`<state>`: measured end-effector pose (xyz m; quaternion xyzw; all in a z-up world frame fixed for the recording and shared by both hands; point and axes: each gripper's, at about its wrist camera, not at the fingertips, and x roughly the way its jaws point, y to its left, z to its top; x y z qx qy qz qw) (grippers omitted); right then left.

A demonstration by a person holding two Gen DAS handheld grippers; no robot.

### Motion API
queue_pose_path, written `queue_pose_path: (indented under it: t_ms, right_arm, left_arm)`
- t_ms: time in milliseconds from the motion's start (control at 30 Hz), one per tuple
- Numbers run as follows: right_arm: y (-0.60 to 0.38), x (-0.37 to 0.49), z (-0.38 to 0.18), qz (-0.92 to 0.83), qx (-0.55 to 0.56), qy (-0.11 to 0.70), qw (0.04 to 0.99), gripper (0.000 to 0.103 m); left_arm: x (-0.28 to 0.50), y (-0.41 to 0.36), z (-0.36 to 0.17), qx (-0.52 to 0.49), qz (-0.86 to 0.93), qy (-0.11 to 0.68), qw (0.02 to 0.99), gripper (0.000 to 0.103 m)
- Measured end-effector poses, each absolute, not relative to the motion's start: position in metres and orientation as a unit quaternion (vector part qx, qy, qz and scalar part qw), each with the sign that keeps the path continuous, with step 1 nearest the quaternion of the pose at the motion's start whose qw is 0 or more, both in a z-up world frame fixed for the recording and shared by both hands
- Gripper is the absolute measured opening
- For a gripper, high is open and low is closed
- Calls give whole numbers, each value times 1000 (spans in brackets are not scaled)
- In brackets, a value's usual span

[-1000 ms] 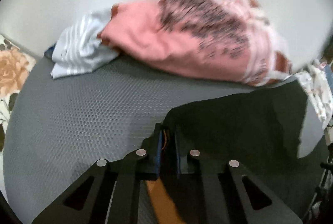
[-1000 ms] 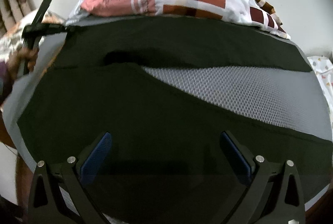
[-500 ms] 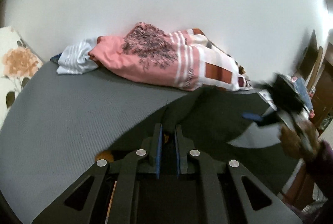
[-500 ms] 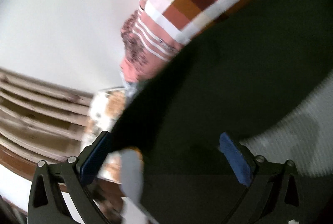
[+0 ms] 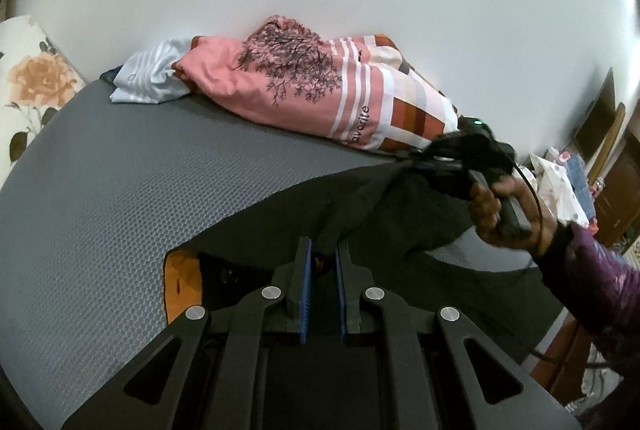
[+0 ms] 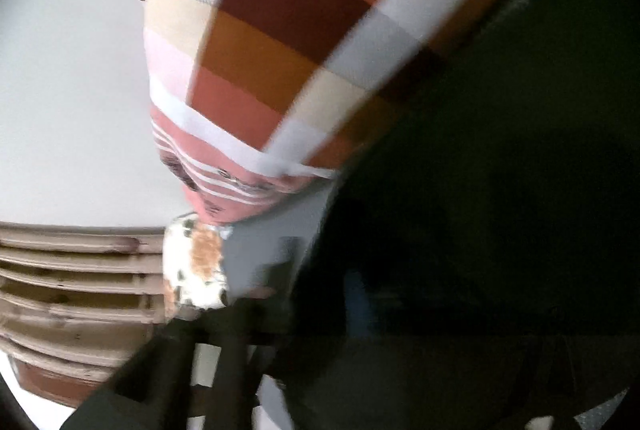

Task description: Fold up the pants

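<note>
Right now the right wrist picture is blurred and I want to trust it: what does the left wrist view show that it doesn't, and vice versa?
Only the left wrist view: the left gripper shut on the black pants, their orange lining, the right gripper closing at a pants corner, and a striped cloth.
Only the right wrist view: a slatted wooden panel.
Both: pants, patterned quilt, grey mat, floral pillow.

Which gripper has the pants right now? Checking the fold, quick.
Left gripper: shut on the black pants.
Right gripper: jaws closing at a bunched pants edge; grip cannot be told.
</note>
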<state>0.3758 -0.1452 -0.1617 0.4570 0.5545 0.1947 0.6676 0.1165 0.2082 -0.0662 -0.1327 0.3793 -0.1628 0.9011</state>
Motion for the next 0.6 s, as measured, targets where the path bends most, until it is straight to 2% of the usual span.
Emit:
queue_pose_path:
  t_ms: [100, 333, 600]
  right_arm:
    - [-146, 347, -139, 207, 412, 531, 711, 9]
    - [-161, 217, -105, 239, 402, 509, 722, 8]
    - [-147, 103, -128, 234, 397, 560, 688, 4]
  left_arm:
    - [111, 218, -64, -141, -152, 384, 900, 11]
    - [76, 242, -62, -156, -125, 413, 888, 12]
    - [40, 239, -73, -156, -115, 447, 873, 13]
